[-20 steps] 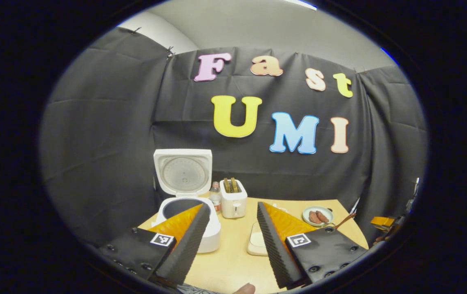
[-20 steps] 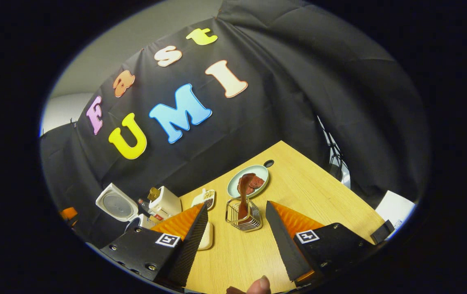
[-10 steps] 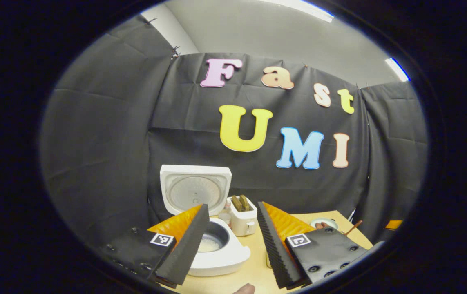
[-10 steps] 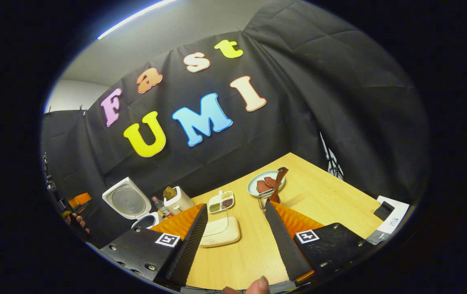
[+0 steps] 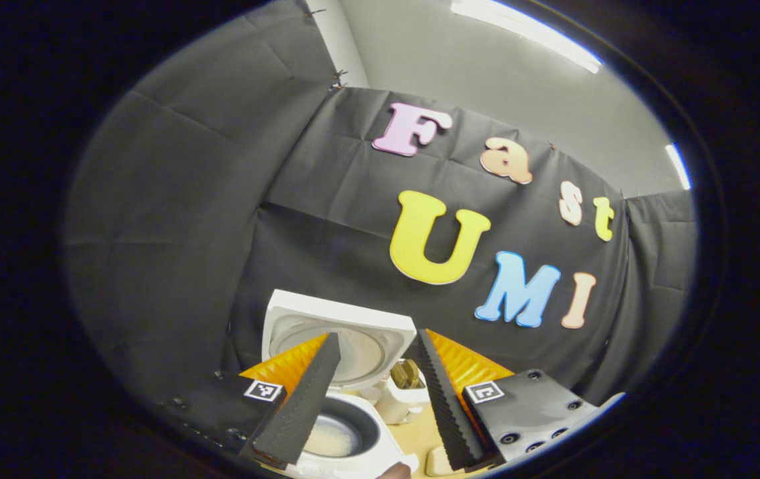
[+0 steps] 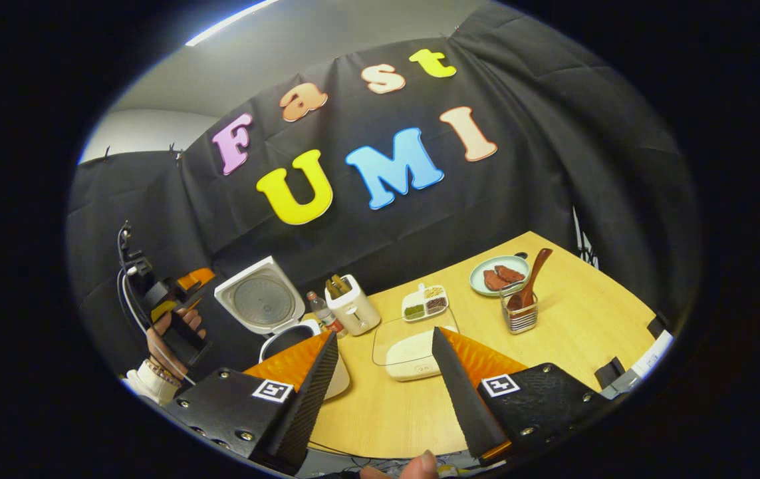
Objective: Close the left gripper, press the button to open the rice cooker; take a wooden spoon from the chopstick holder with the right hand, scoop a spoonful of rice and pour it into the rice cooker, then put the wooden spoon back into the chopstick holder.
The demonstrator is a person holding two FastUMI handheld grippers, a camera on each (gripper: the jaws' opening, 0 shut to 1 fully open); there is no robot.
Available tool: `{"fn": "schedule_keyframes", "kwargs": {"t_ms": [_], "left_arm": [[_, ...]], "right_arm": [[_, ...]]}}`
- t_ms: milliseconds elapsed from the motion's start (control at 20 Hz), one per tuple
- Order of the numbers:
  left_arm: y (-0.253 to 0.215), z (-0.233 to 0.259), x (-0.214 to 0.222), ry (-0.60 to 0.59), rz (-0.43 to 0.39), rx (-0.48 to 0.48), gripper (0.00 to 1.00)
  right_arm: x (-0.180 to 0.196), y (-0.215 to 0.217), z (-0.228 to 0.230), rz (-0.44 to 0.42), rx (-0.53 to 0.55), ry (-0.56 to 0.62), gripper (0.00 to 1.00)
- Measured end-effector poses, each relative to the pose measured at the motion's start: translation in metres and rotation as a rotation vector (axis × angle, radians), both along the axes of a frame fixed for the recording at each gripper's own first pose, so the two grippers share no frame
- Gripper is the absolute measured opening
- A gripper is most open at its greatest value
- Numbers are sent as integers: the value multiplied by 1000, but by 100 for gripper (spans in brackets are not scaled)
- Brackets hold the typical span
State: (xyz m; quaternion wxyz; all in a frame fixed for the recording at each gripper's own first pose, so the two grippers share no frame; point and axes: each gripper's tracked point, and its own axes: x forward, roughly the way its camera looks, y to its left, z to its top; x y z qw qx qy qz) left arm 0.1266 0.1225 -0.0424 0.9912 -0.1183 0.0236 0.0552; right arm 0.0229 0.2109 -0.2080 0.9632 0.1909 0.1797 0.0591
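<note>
On the table (image 6: 552, 332), open rice cooker (image 5: 336, 436) holds rice, chopstick holder (image 6: 518, 315) the wooden spoon (image 6: 532, 276); both grippers gape empty.

In the left gripper view, my left gripper (image 5: 373, 399) sits at the bottom centre of the frame with its 2 fingers spread well apart and nothing between them. A fingertip (image 5: 396, 471) of the holding hand pokes in at the very bottom edge.

In the right gripper view, my right gripper (image 6: 383, 399) also fills the bottom centre, its 2 fingers parted wide and empty. A thumb tip (image 6: 423, 464) shows at the bottom edge. At the left edge of that frame, my left hand (image 6: 170, 332) grips the other gripper's body, a pale cuff at the wrist below it.
</note>
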Motion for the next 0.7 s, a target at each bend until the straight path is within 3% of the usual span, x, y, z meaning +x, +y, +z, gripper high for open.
{"fn": "schedule_keyframes", "kwargs": {"t_ms": [50, 100, 300, 350, 400, 450, 550, 600, 650, 700], "left_arm": [[4, 0, 7, -10, 20, -7, 91], [9, 3, 16, -16, 39, -13, 84], [17, 1, 42, -28, 104, -9, 84], [21, 2, 49, -28, 113, -15, 77], [22, 0, 53, -17, 125, -12, 91], [26, -6, 58, 9, 142, -4, 84], [36, -18, 66, 77, 176, 17, 84], [40, -25, 70, 114, 195, 23, 77], [41, -35, 70, 169, 203, 24, 84], [47, -31, 66, 174, 230, 81, 84]], "right_arm": [[-1, 7, 2, 8, -1, -2, 87], [-1, 13, 2, 18, -10, -4, 88], [-11, 36, -10, 72, -40, 34, 88], [-12, 39, -14, 77, -36, 44, 88], [-13, 43, -16, 85, -30, 54, 88], [-14, 45, -18, 88, -26, 63, 87], [-15, 45, -18, 89, -32, 60, 88], [-17, 44, -18, 88, -40, 62, 88], [-19, 44, -21, 86, -44, 63, 88], [-21, 45, -22, 85, -40, 67, 88]]}}
